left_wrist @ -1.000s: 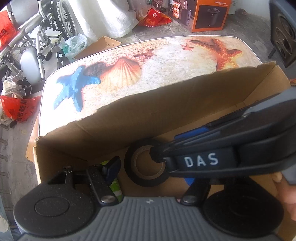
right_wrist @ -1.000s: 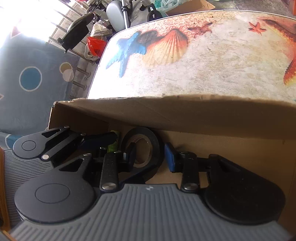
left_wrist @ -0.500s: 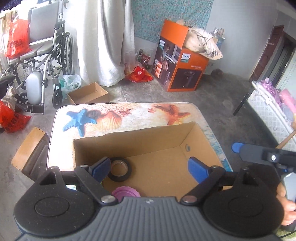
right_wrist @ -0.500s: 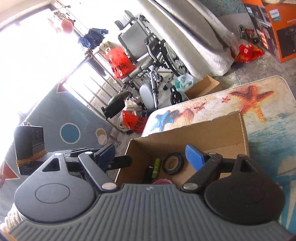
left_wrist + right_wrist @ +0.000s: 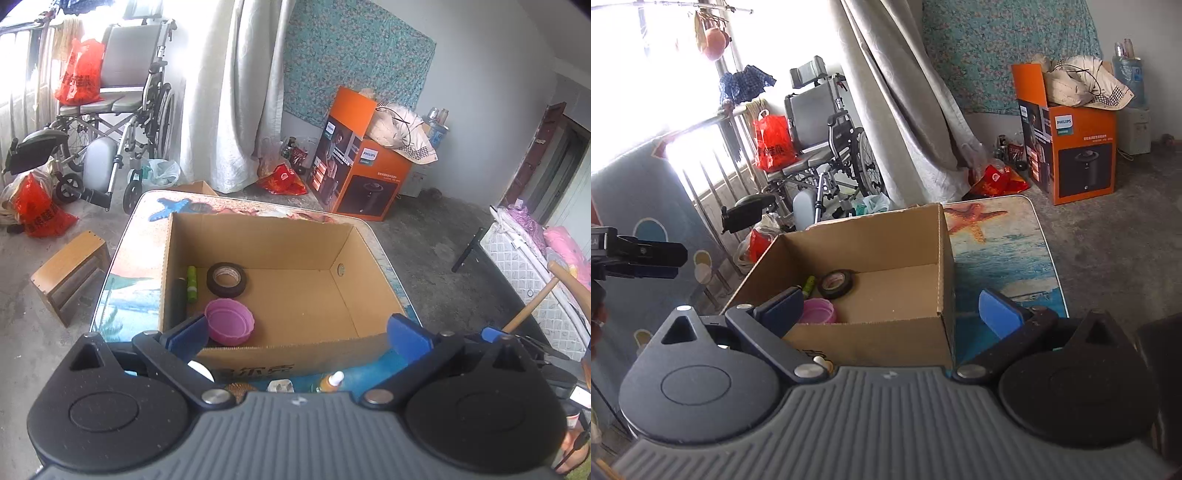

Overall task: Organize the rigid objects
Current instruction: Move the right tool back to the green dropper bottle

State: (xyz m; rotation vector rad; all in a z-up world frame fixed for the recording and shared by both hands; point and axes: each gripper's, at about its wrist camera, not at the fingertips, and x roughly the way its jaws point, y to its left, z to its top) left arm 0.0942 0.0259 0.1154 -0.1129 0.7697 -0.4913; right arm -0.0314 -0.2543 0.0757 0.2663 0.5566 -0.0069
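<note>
Both grippers are back from the box (image 5: 258, 240), above its near side. Left gripper (image 5: 297, 332): jaws have just been opening, now wide, nothing between them. Right gripper (image 5: 890, 310): the same, wide and empty.

Box sits on the table (image 5: 122, 295), open top. Inside, at its left end: tape roll (image 5: 226, 280) lying flat toward the far wall; pink lid (image 5: 229, 321) nearer, hollow side up; green tube (image 5: 191, 283) and a dark cylinder (image 5: 177, 299) along the left wall. Rest of the floor is bare.

Still out on the table, just near of the box: small bottle (image 5: 331, 382) with orange body and white cap, a white plug (image 5: 280, 386), a brown round item (image 5: 236, 390), and a white piece (image 5: 201, 370). All are partly hidden by the gripper body.

Handling, judged: all look light and stiff.
- Bottle: smooth, may slip; grip across the body below the cap.
- Plug: grip the flat sides.
- Brown item: shape unclear, cannot choose a hold.
</note>
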